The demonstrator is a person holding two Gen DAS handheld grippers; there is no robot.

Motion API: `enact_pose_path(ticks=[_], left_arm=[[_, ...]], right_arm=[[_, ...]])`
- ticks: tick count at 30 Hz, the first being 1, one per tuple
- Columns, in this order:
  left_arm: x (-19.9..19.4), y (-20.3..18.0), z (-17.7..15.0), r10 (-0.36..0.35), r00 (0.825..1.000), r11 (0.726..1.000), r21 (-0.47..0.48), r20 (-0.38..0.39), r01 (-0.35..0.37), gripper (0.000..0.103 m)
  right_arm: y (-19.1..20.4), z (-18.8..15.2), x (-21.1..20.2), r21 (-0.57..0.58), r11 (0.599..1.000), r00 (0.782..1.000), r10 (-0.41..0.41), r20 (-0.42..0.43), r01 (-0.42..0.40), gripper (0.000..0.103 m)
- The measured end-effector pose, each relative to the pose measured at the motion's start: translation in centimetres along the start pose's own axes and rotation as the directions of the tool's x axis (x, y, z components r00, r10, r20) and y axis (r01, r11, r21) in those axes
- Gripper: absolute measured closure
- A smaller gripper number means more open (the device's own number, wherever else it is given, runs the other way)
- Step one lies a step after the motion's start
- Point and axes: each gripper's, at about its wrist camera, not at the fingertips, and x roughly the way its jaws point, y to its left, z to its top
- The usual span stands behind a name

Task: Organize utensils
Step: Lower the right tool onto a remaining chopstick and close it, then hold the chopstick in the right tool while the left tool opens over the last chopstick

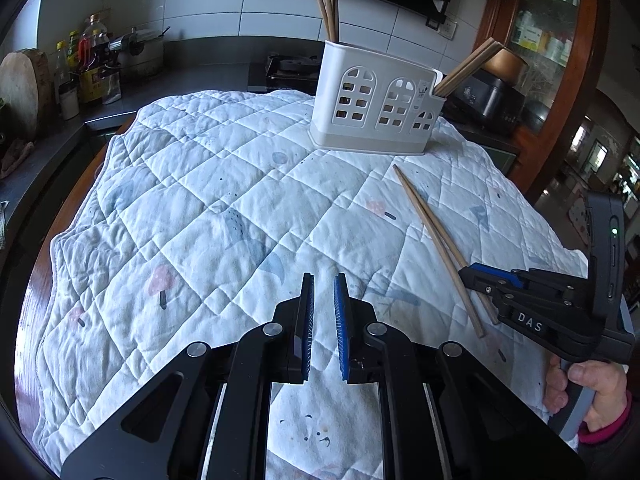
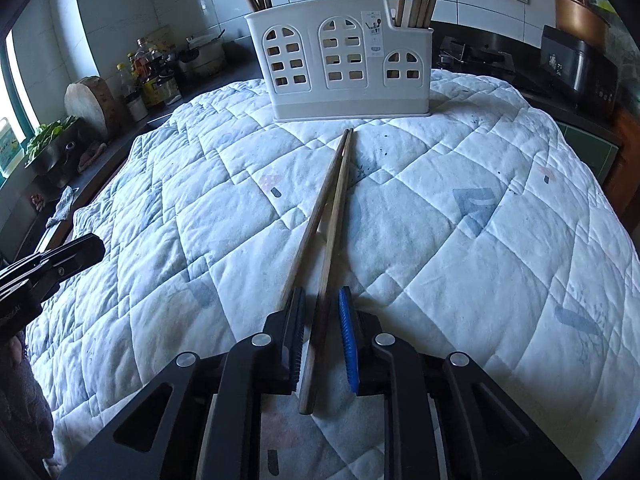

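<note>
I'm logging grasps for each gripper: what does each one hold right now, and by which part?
The right gripper is shut on one chopstick near its thick near end; the other lies outside the jaws. The left gripper is shut and holds nothing.

A quilted cloth carries a white utensil holder and two chopsticks.

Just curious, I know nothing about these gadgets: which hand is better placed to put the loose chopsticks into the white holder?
The right. Its tongs already straddle a loose chopstick whose tips point at the white holder. The left tongs are shut, empty, over bare quilt.
</note>
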Motion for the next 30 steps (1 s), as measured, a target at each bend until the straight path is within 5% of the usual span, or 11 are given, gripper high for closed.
enact_pose_path(ticks=[14, 30], left_arm=[[1.0, -4.1, -0.4, -0.066, 0.997, 0.995, 0.066, -0.041, 0.068, 0.091], [4.1, -5.6, -2.4, -0.117, 0.977, 0.991, 0.037, -0.178, 0.125, 0.091]], right_arm=[[-1.7, 0.4, -1.3, 0.034, 0.999, 0.998, -0.010, 0.060, 0.008, 0.096], [-5.0, 0.4, -2.7, 0.109, 0.993, 0.992, 0.030, 0.120, -0.043, 0.096]])
